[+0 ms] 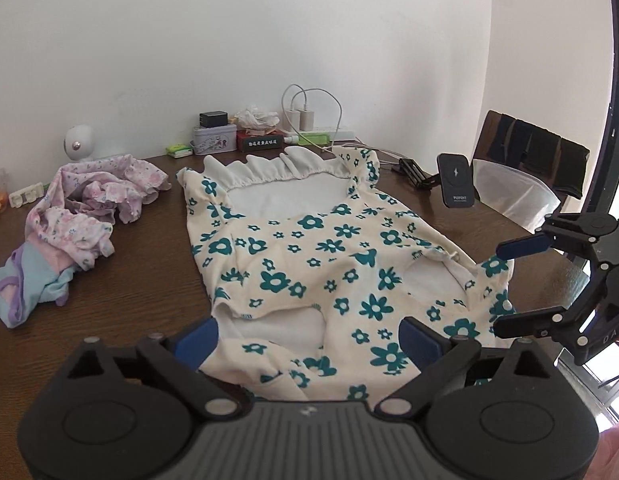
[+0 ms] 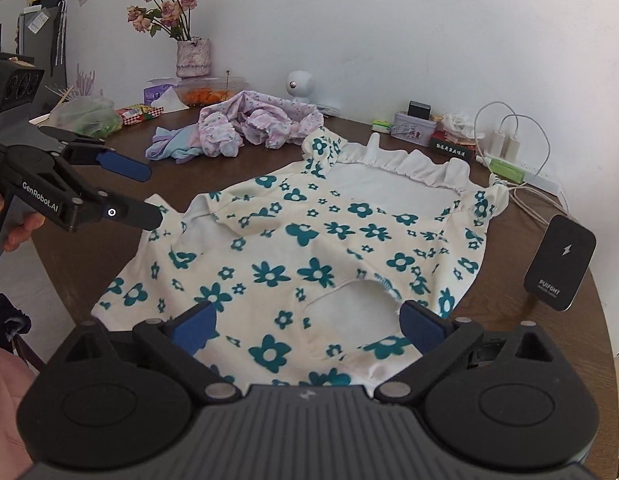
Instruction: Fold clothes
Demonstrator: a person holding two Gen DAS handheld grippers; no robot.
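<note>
A cream garment with teal flowers (image 1: 329, 248) lies spread on the brown table (image 1: 141, 280), its ruffled white hem toward the wall. It also shows in the right wrist view (image 2: 329, 248). My left gripper (image 1: 309, 340) is open, its blue-padded fingers over the garment's near edge, holding nothing. It shows at the left in the right wrist view (image 2: 149, 196). My right gripper (image 2: 305, 326) is open over the garment's near edge by a cut-out opening. It shows at the right in the left wrist view (image 1: 499, 288), beside the garment's right edge.
A crumpled pink floral garment (image 1: 97, 196) and a pale blue one (image 1: 29, 280) lie at the left. A black phone stand (image 1: 457, 180), tin box (image 1: 213, 140), power strip with chargers (image 1: 309, 128), small camera (image 1: 78, 146) and flower vase (image 2: 192, 56) line the table's far side. A chair (image 1: 529, 168) stands right.
</note>
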